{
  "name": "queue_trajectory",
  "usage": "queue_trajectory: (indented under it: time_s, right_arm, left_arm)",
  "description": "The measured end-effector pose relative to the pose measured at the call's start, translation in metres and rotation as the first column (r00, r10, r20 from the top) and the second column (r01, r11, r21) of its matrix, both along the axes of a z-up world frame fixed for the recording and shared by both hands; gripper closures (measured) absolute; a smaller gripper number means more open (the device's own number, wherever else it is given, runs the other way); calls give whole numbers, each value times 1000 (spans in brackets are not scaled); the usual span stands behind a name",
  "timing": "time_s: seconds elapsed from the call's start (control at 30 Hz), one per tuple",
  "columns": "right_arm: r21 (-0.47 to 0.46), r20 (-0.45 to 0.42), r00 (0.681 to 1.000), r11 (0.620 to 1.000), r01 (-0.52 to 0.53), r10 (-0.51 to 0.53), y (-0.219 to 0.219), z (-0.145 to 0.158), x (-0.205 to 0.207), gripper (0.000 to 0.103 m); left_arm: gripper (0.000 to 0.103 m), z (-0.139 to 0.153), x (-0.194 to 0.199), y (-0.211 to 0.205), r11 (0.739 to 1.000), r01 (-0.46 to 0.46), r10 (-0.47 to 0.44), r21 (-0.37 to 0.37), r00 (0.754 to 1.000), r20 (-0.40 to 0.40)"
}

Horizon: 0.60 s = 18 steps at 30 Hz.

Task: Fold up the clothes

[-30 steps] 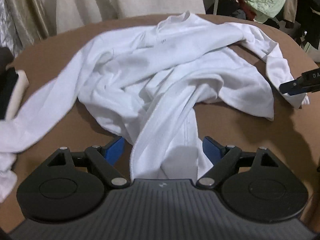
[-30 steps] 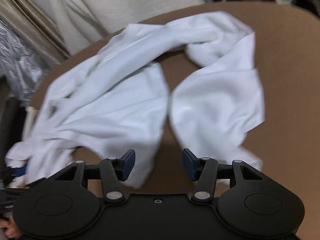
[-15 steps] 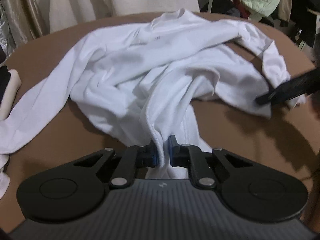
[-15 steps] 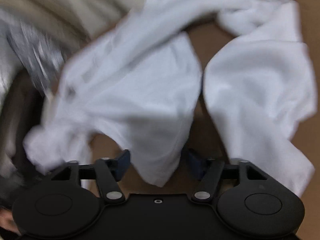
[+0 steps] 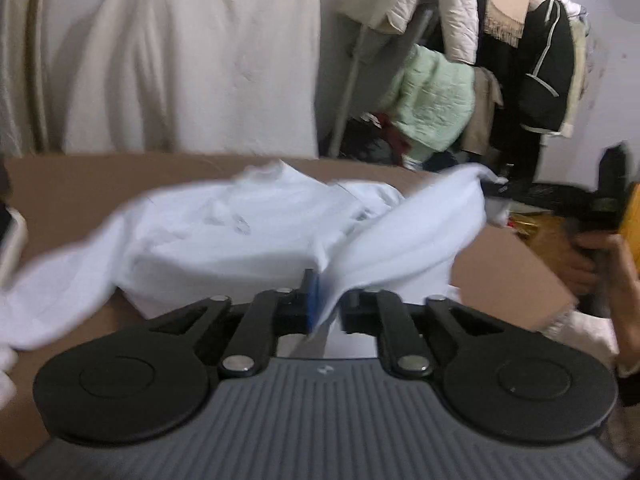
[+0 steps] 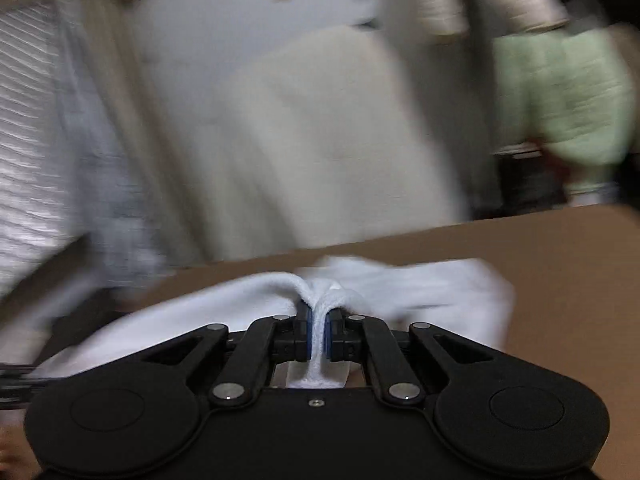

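A white long-sleeved shirt (image 5: 248, 232) lies crumpled on the brown table (image 5: 80, 184). My left gripper (image 5: 326, 308) is shut on an edge of the shirt and holds it lifted off the table. My right gripper (image 6: 318, 336) is shut on another fold of the white shirt (image 6: 420, 288). In the left wrist view the right gripper (image 5: 492, 190) shows at the right, with the cloth stretched between the two grippers. Both views are blurred by motion.
A cream cloth-covered chair back (image 5: 192, 64) stands behind the table. Hanging coats and a pale green quilted jacket (image 5: 432, 100) crowd the back right. A dark and cream object (image 5: 12, 228) sits at the table's left edge.
Both grippers have closed on the shirt and lifted it; the cameras now tilt up toward the room. The right gripper was open half a second ago.
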State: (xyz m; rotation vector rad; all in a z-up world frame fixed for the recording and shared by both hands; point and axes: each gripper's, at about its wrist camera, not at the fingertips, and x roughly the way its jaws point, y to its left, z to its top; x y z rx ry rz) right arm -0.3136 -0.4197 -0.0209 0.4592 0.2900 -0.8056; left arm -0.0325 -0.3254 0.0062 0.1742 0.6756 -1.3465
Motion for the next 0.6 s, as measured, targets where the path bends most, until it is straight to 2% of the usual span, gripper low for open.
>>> queue_trajectory:
  time_s: [0.03,0.07,0.1,0.17,0.2,0.27,0.33,0.37,0.43,0.53,0.6]
  right_arm:
    - [21,-109,992,997,71,-68,-8,-10,0,95]
    - [77,-220,967,986,148,-128,-20,-26,3,95]
    - [124,-325,929,967,224,-174,-31,-43,6,95]
    - [225,-401,903,938,263,-157,-45,-74,6,95]
    - [251,-404,904,933,260,-143,-49,-81,7,95]
    - [274,-409,904,928,253,-126,-54,-90,10,94]
    - [264,-401,907,931,251,-131,-54,-86,13,94]
    - [265,-382,915,932,247,-133,-54,-83,16,94]
    - [274,-341,930,931,239,-138,-52,-80,12,94]
    - [297,-346,927,920,255,-145,-56,-87,3,94]
    - [328,-349,926,907,264,-144,-66,-96,4,94]
  left_arm:
    - [62,-8,0,-3,999,22,-21,25,999,-39]
    - [55,-20,-1,-8,997,10,-6,81,999,-51]
    - [51,-33,-1,-14,991,0,9,136,998,-62]
    - [51,-58,0,-24,964,-44,63,264,996,-66]
    - [51,-71,3,-29,943,-77,101,323,993,-59]
    - [51,-88,11,-32,912,-119,154,392,986,-60]
    - [49,-100,17,-35,895,-122,185,429,977,-107]
    - [48,-104,16,-37,894,-116,189,432,974,-129]
    - [41,-108,6,-44,900,-68,142,431,980,-142]
    - [28,-113,-16,-55,898,5,57,440,990,-128]
    - [26,-117,-33,-61,891,53,-4,451,994,-108]
